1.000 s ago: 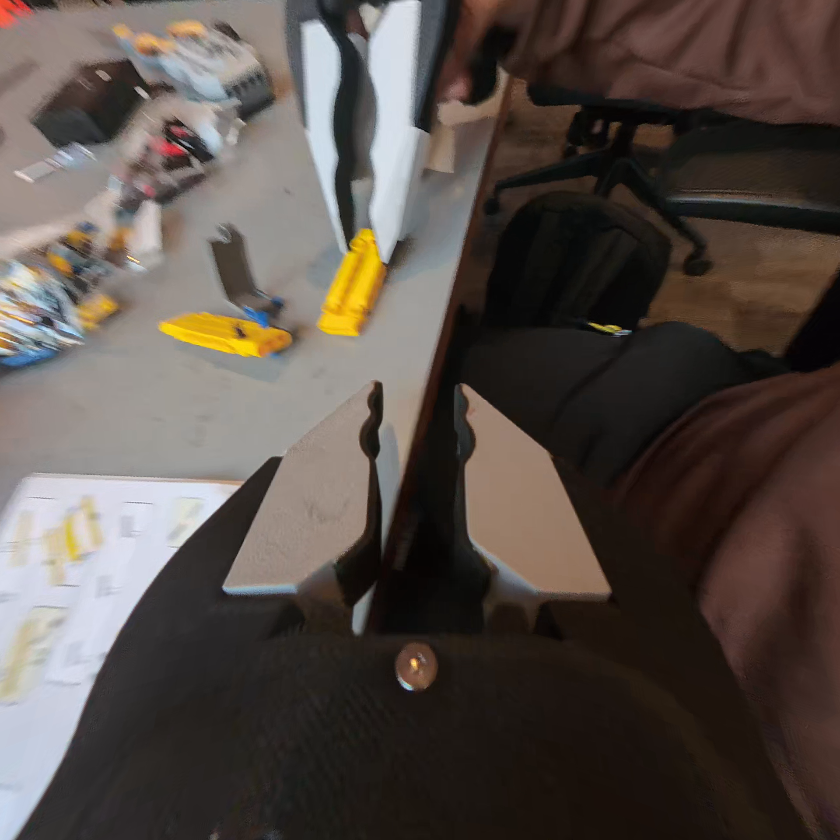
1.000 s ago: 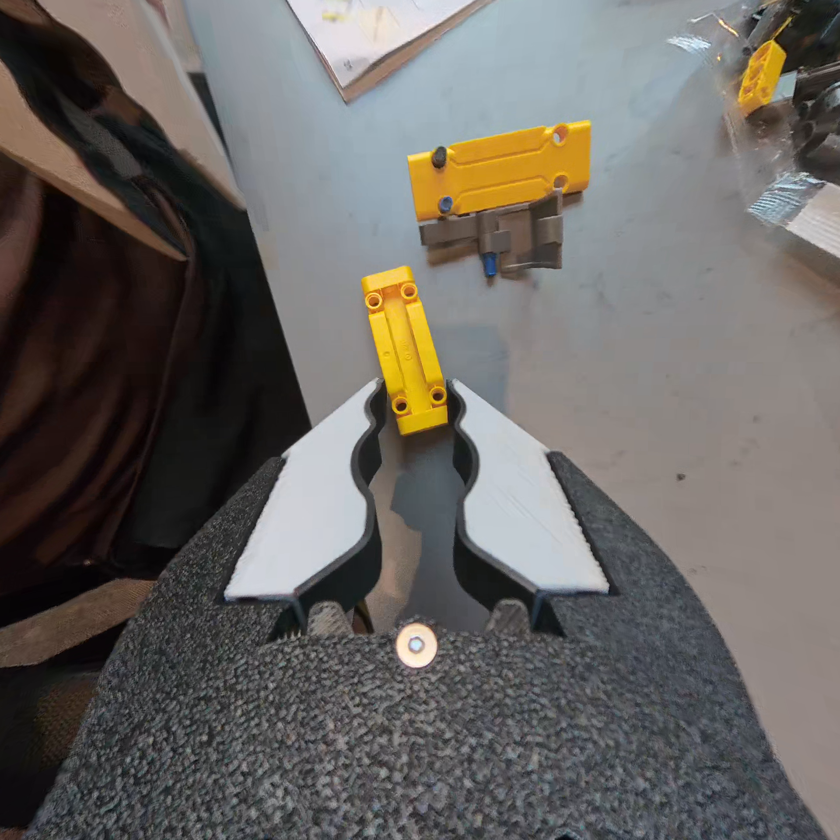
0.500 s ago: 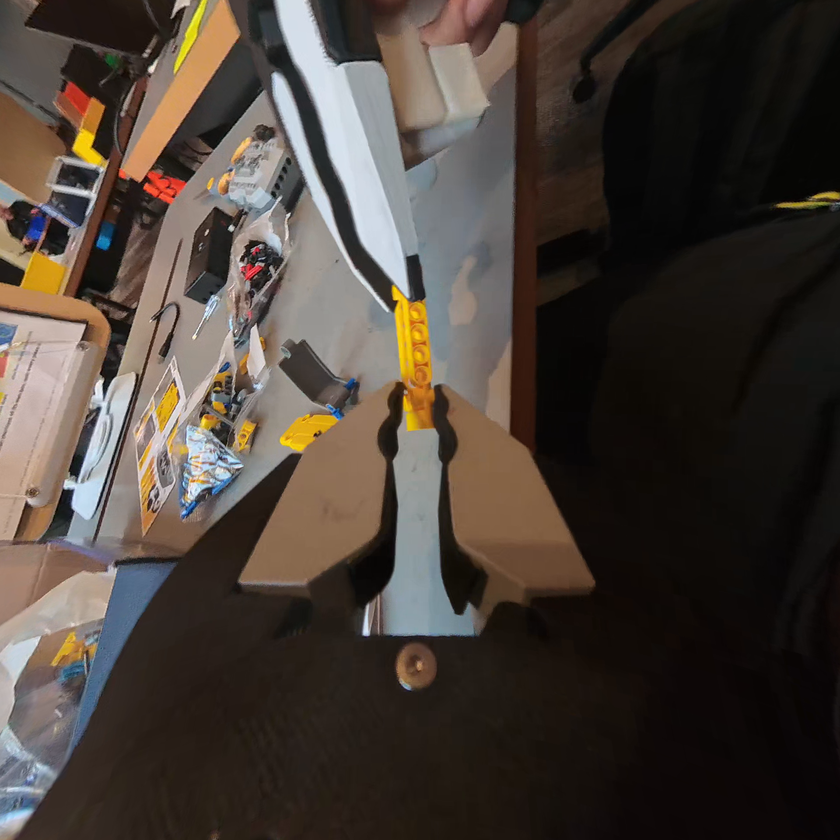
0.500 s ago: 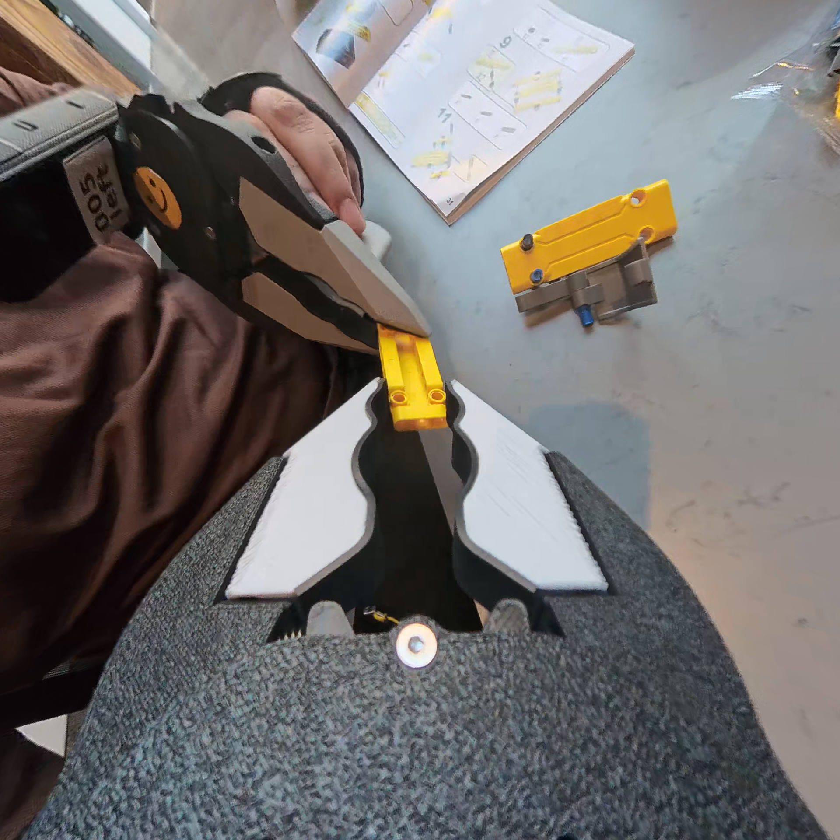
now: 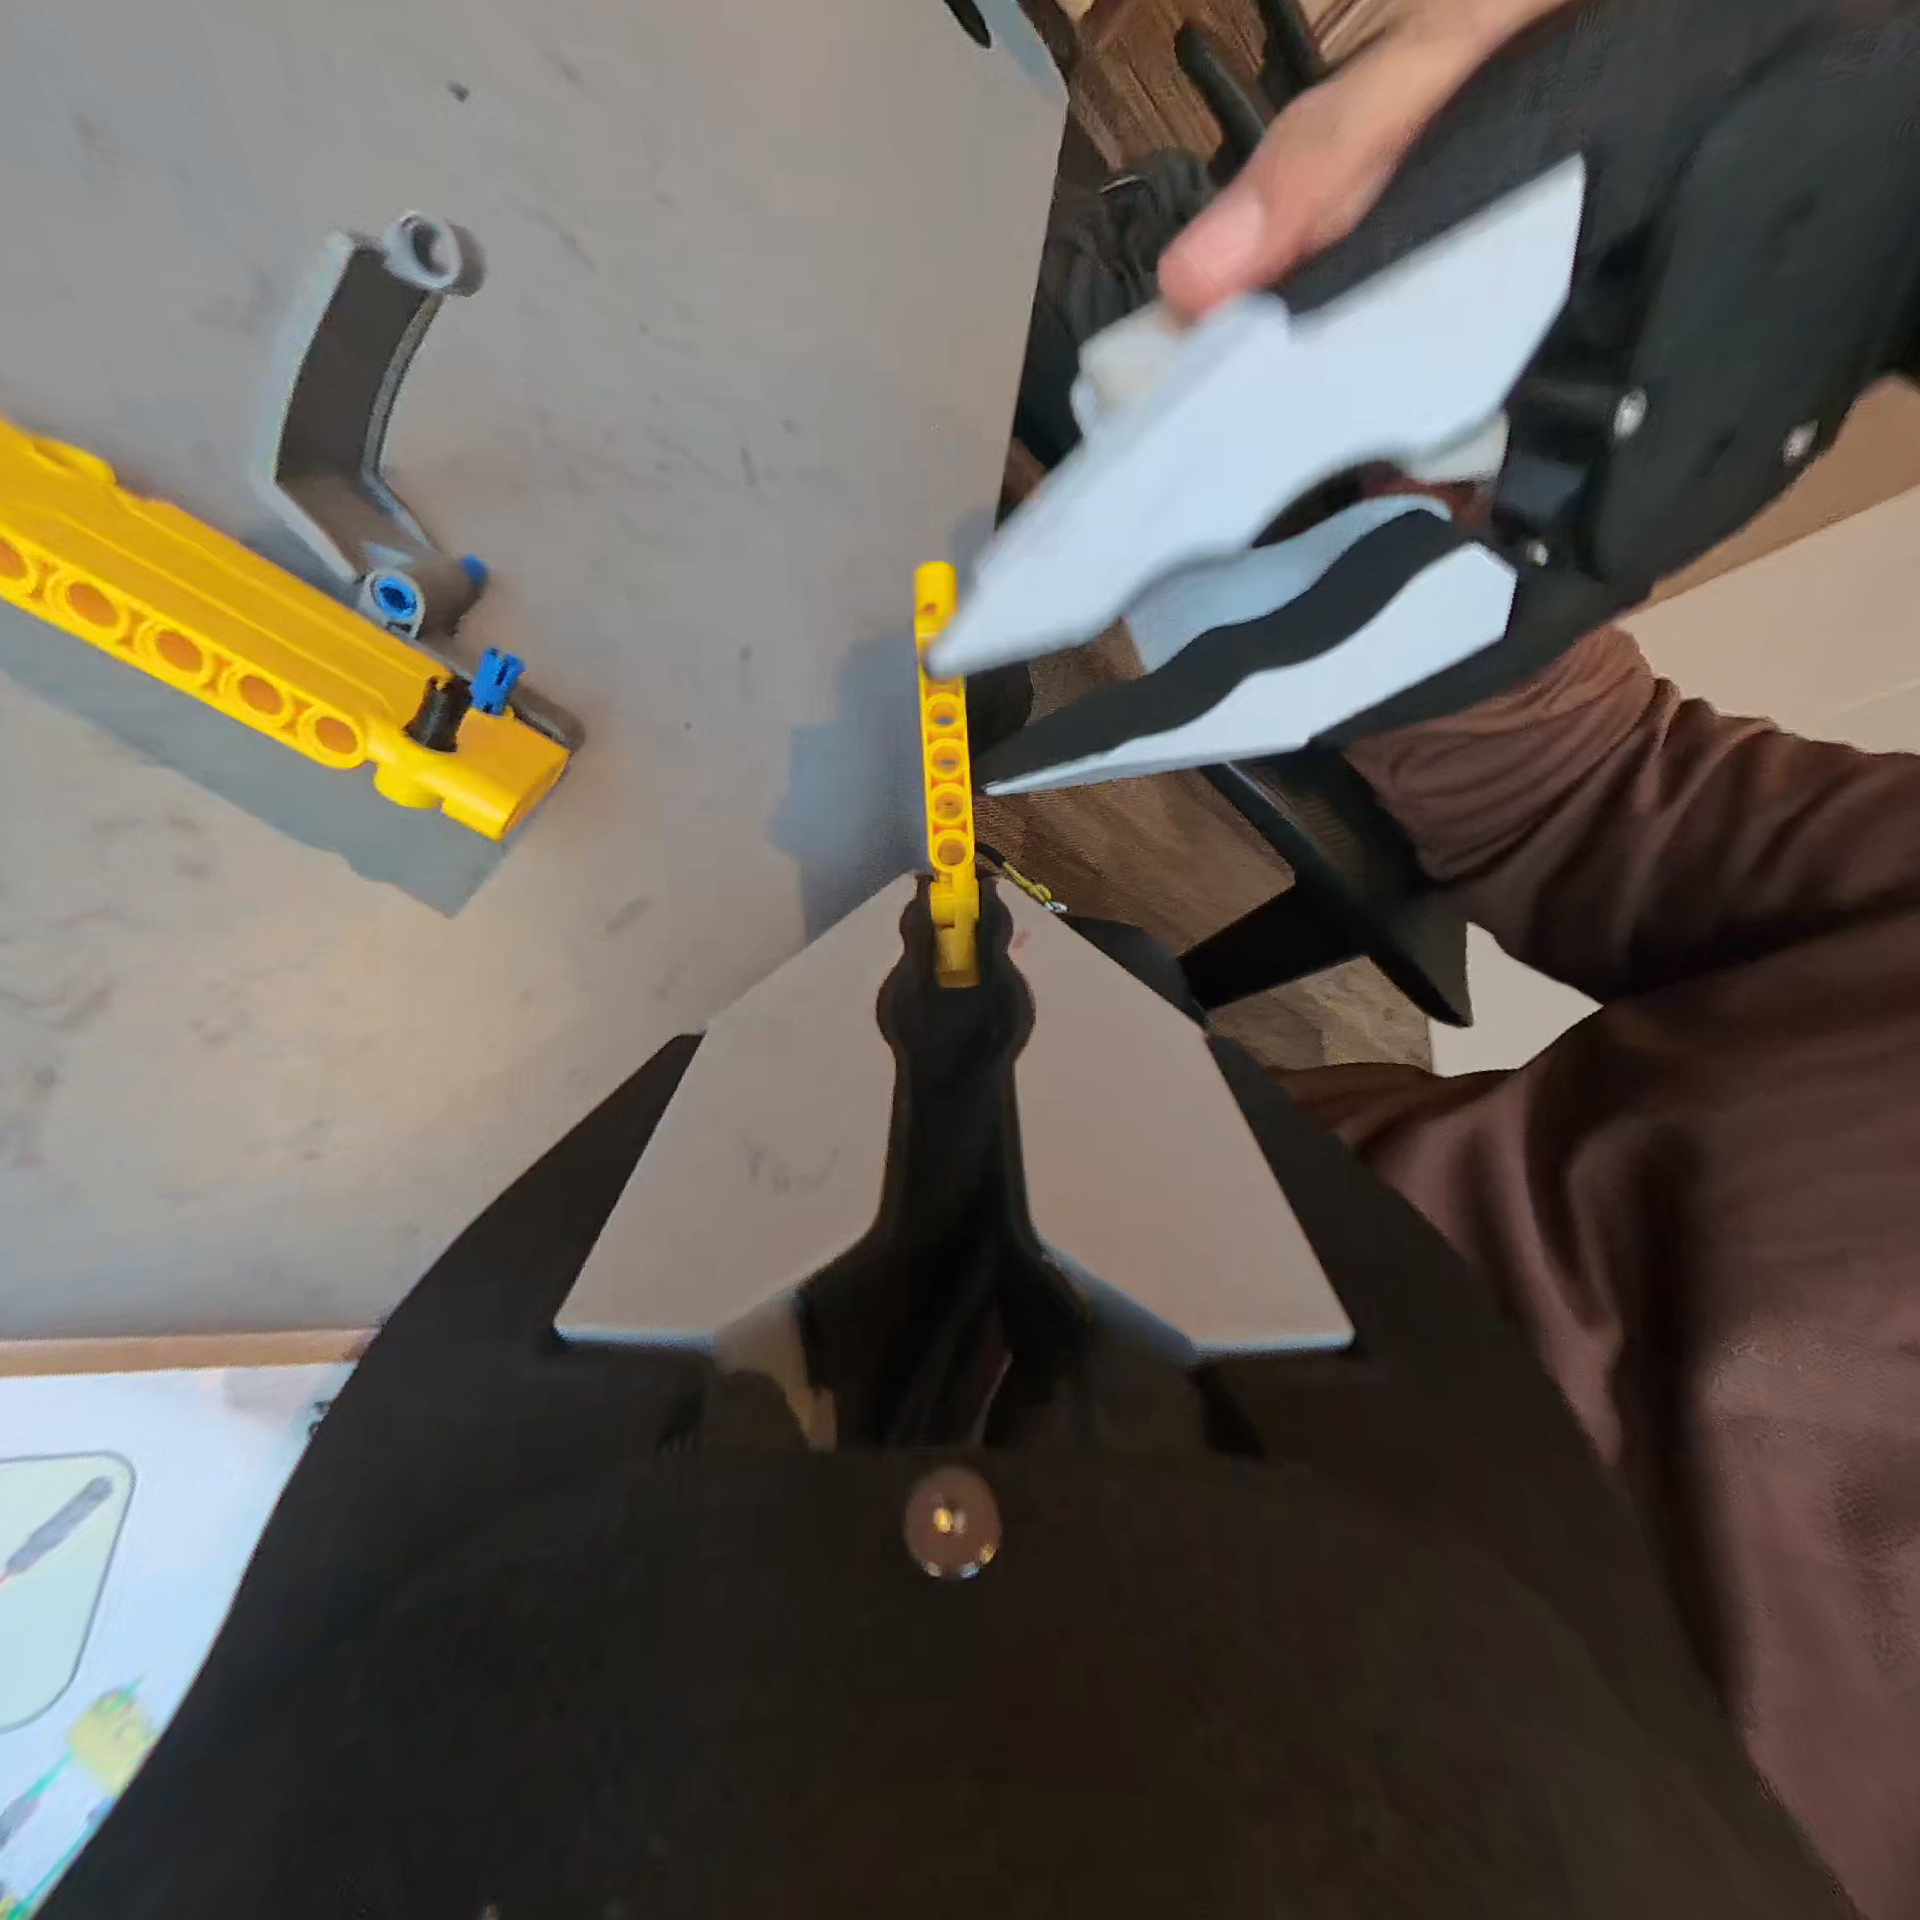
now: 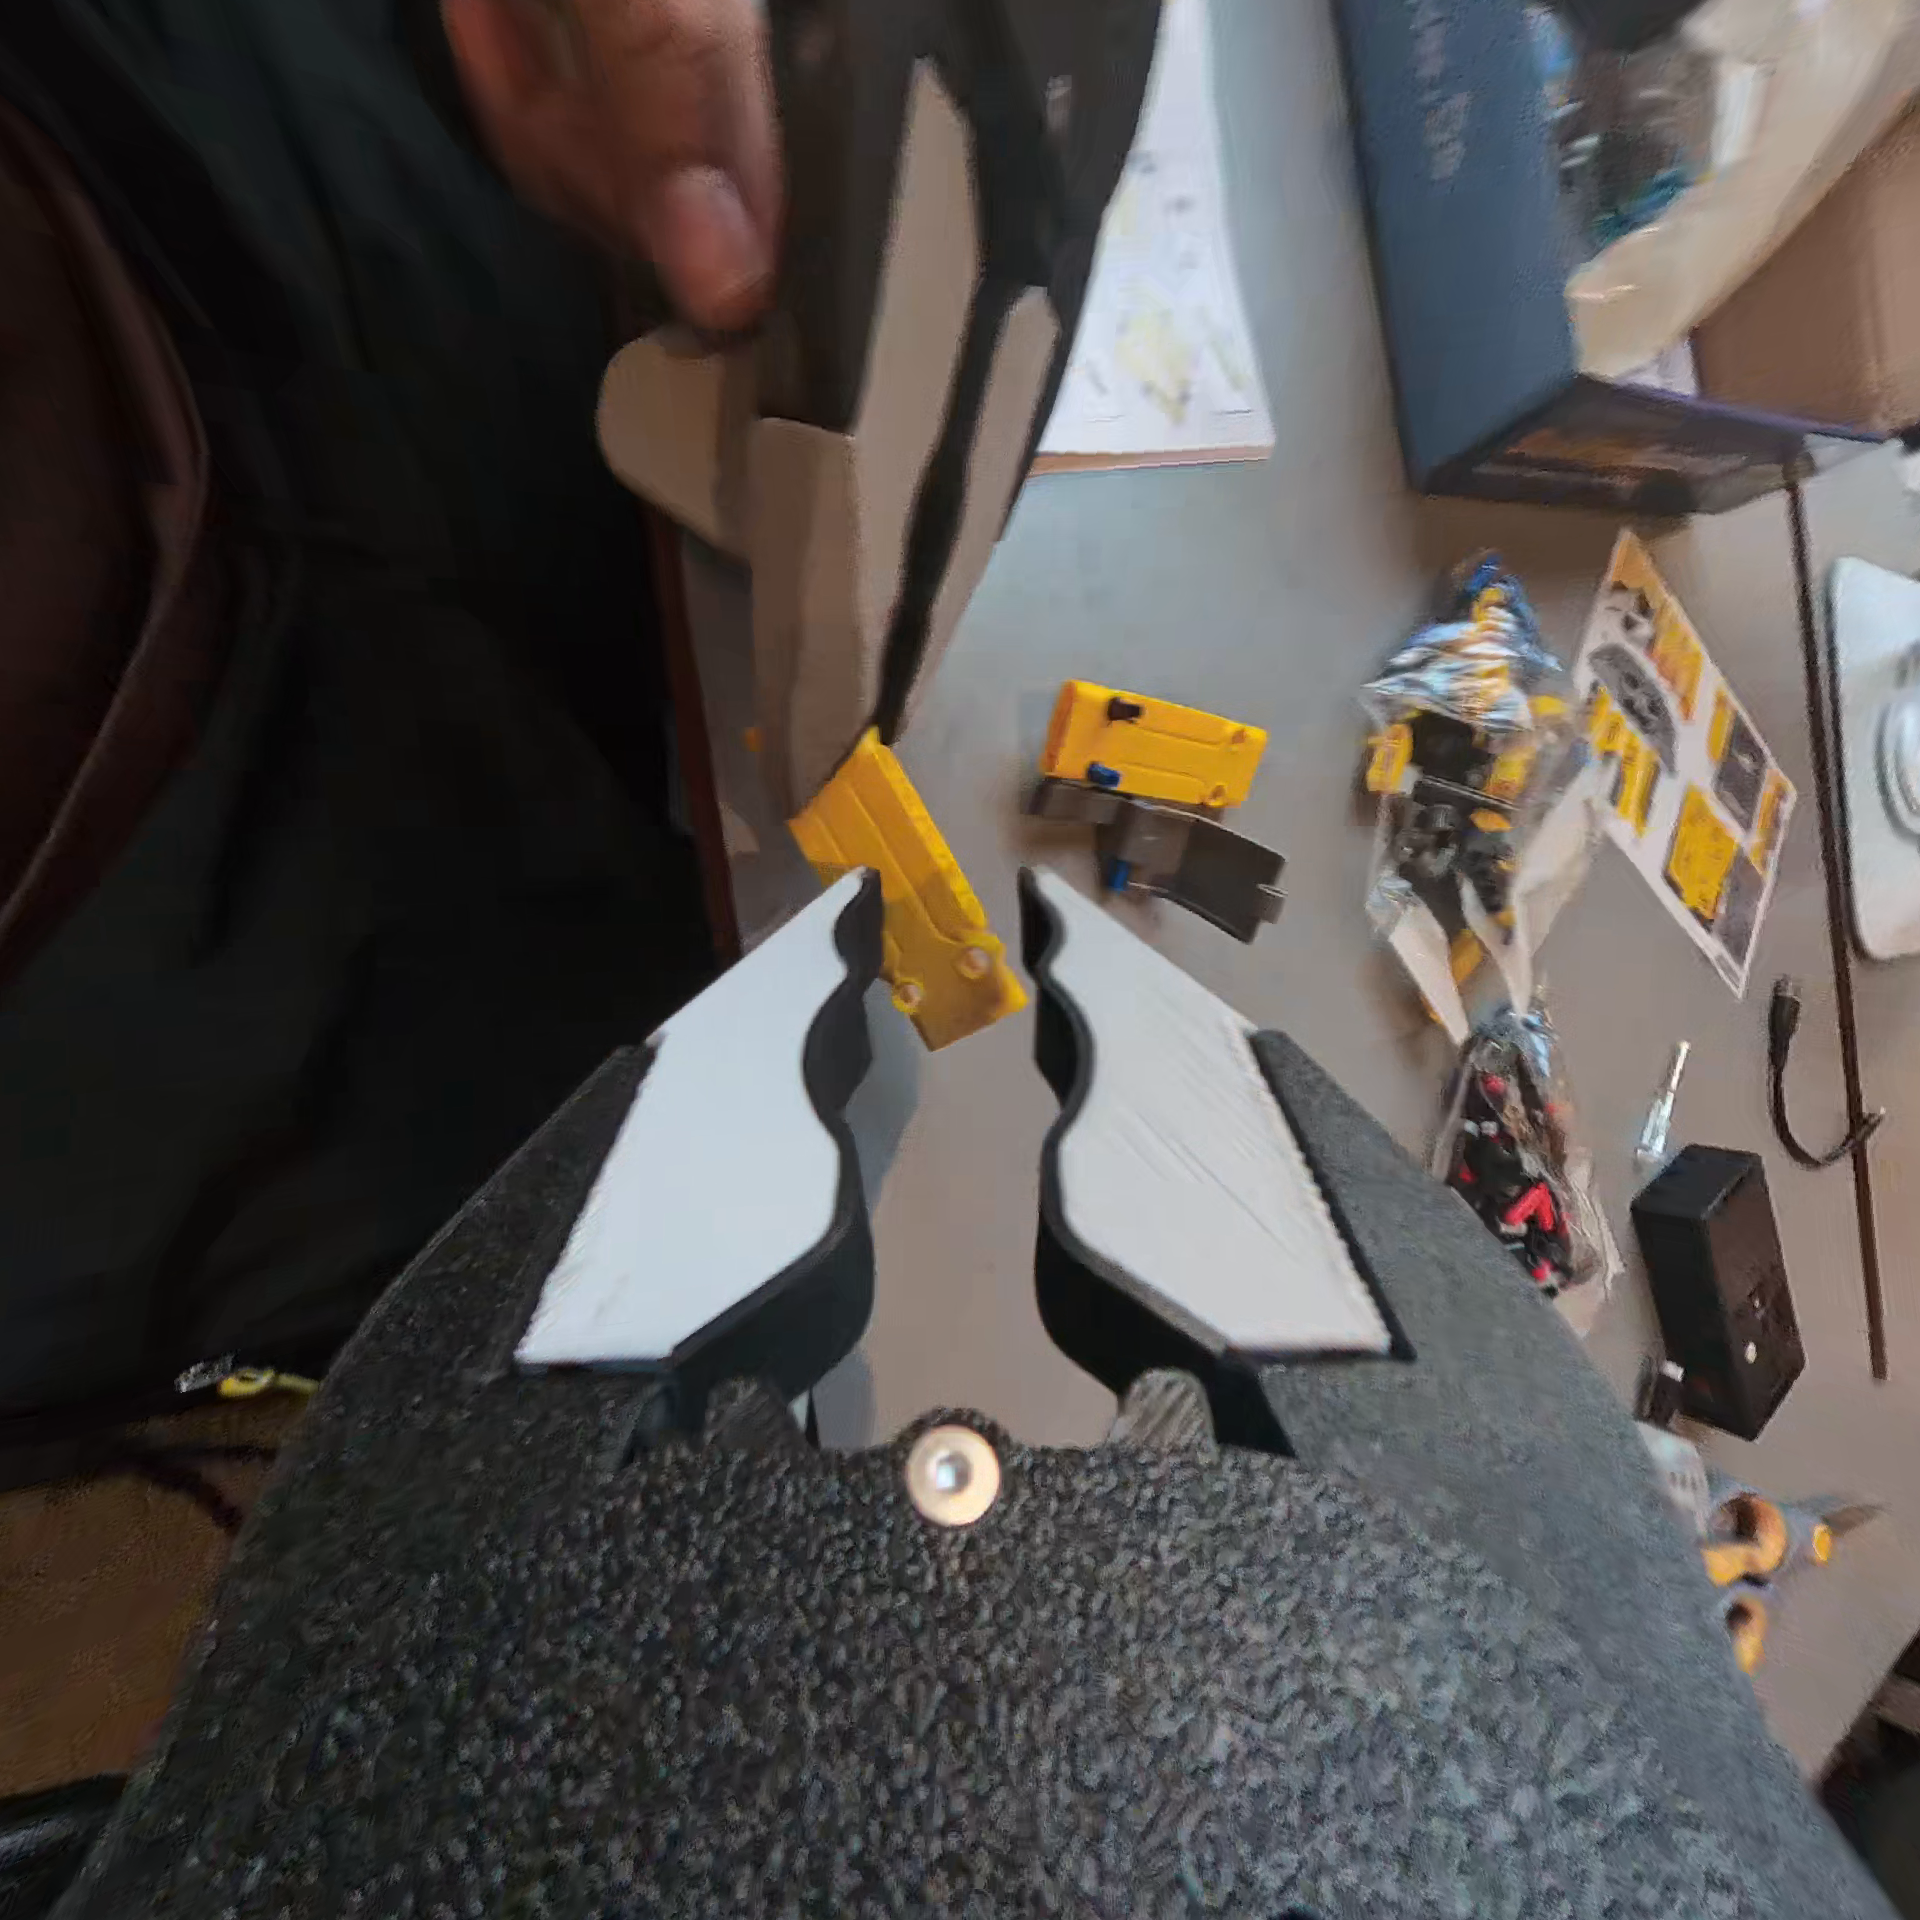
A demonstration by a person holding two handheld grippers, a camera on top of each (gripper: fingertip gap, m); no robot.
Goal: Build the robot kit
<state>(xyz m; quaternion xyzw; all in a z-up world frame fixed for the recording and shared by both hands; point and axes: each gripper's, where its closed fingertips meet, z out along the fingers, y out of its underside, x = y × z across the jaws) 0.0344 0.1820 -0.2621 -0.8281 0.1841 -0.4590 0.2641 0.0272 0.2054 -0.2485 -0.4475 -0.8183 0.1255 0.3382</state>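
Observation:
My left gripper [image 5: 951, 894] is shut on one end of a small yellow panel piece [image 5: 945, 769] and holds it edge-on above the grey table [image 5: 623, 312], near the table's edge. My right gripper [image 6: 945, 883] is open; the same yellow piece [image 6: 925, 935] lies between its jaws, close to the left finger. In the left wrist view the right gripper [image 5: 961, 727] comes in from the right with its fingertips spread on either side of the piece. In the right wrist view the left gripper [image 6: 868, 743] reaches down from above onto the piece's far end.
A longer yellow panel [image 5: 260, 665] joined to a grey curved part [image 5: 353, 416] lies on the table; it also shows in the right wrist view [image 6: 1153, 748]. An instruction booklet [image 6: 1153, 312], bags of parts [image 6: 1455, 727], a sticker sheet [image 6: 1683, 758], a black box [image 6: 1714, 1278] and a blue box [image 6: 1475, 260] lie beyond. The grippers are tip to tip, or close to it.
My right gripper, shut on the yellow piece before, has opened its jaws. My left gripper closed on the piece's other end and now holds it alone. Both views have swung round.

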